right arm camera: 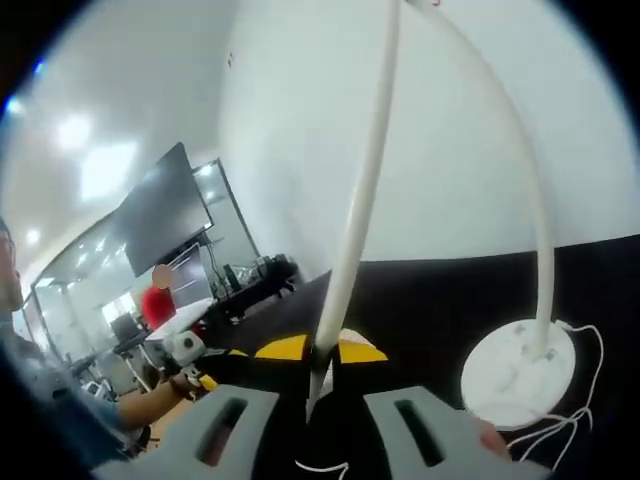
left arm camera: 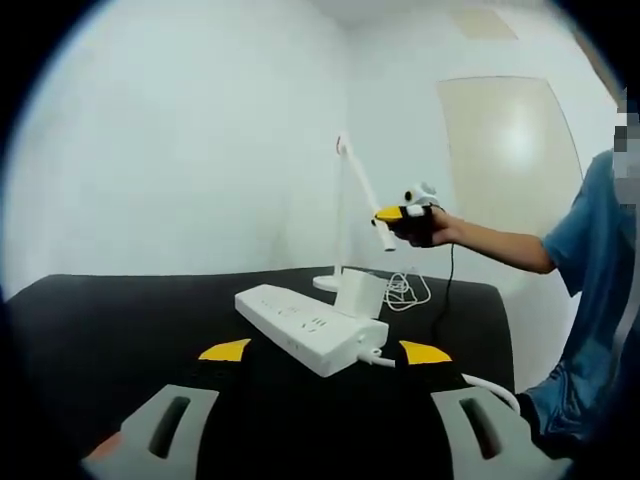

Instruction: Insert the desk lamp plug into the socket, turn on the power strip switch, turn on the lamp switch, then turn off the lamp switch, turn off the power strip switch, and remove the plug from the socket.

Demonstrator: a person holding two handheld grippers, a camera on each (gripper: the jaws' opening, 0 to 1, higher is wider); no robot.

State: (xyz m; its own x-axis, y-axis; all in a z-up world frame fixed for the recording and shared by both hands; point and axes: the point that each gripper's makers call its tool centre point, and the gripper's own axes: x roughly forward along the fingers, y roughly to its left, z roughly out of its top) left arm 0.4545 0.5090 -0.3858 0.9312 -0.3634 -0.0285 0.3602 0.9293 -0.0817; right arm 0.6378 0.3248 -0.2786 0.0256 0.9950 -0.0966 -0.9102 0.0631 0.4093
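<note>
The left tongs (left arm camera: 325, 352) are spread wide, and the white power strip (left arm camera: 311, 329) lies on the black table (left arm camera: 110, 320) just past their tips. A white plug block (left arm camera: 358, 293) stands in it. The right tongs (right arm camera: 321, 352) pinch the lamp's thin bar (right arm camera: 362, 190). The lamp's round base (right arm camera: 517, 372) sits to their right.

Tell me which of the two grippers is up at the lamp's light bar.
The right gripper: it is raised at the tip of the desk lamp's light bar, shut on it. The left gripper sits low before the power strip.
</note>
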